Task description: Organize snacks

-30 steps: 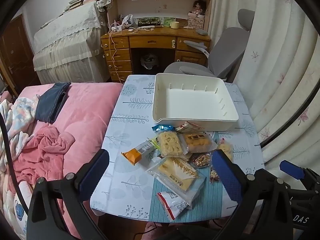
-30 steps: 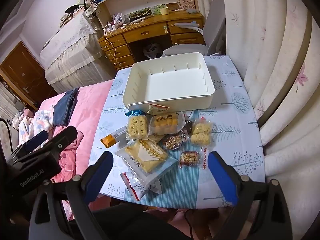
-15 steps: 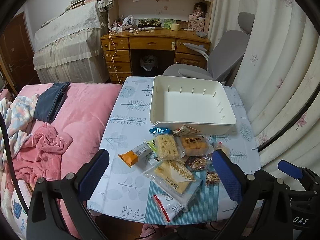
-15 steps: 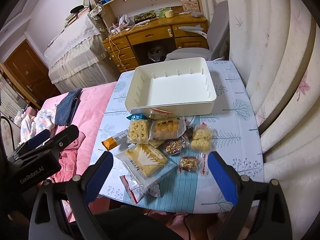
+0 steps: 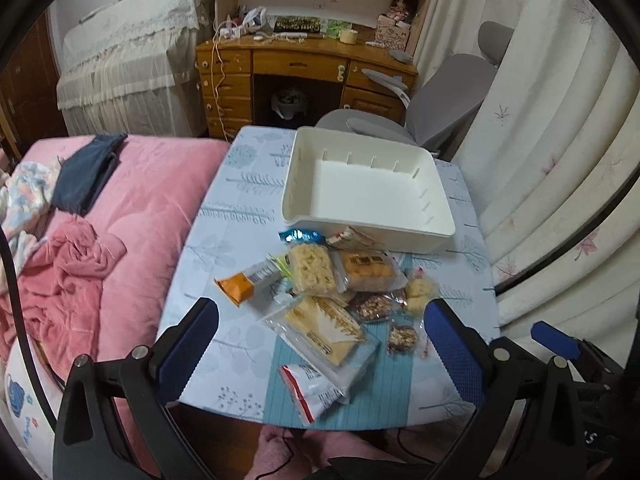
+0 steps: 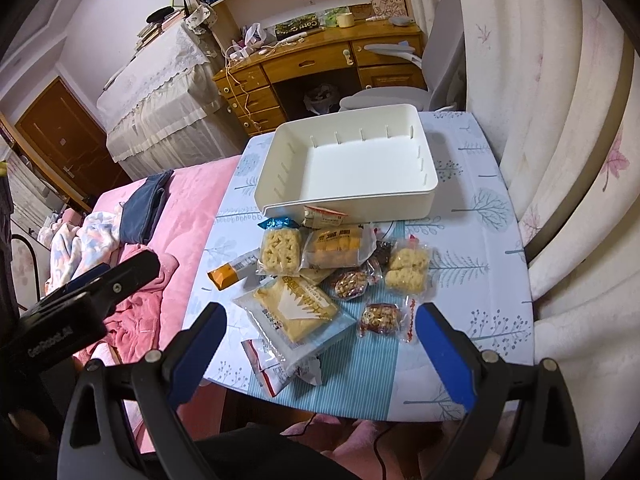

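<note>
An empty white bin [image 5: 366, 188] [image 6: 352, 168] stands at the far end of a small table [image 5: 236, 200]. Several wrapped snacks lie in a heap in front of it: a large yellow cracker pack [image 5: 326, 326] [image 6: 298, 304], an orange bar [image 5: 240, 286] [image 6: 224, 274], a noodle cake [image 5: 312, 268] [image 6: 280, 250], a bun pack [image 5: 366, 268], nut packs [image 6: 380, 316] and a red-white sachet [image 5: 312, 390]. My left gripper [image 5: 320, 336] and right gripper [image 6: 320, 332] are both open and empty, held above the table's near edge.
A pink bed [image 5: 120, 220] with clothes lies left of the table. A grey chair [image 5: 448, 96] and a wooden desk [image 5: 304, 68] stand behind it. Curtains [image 5: 560, 160] hang close on the right. The other gripper's body [image 6: 72, 304] shows at lower left.
Both grippers have drawn back and up from the table, so the bin and snacks look smaller and farther. The snacks have not moved.
</note>
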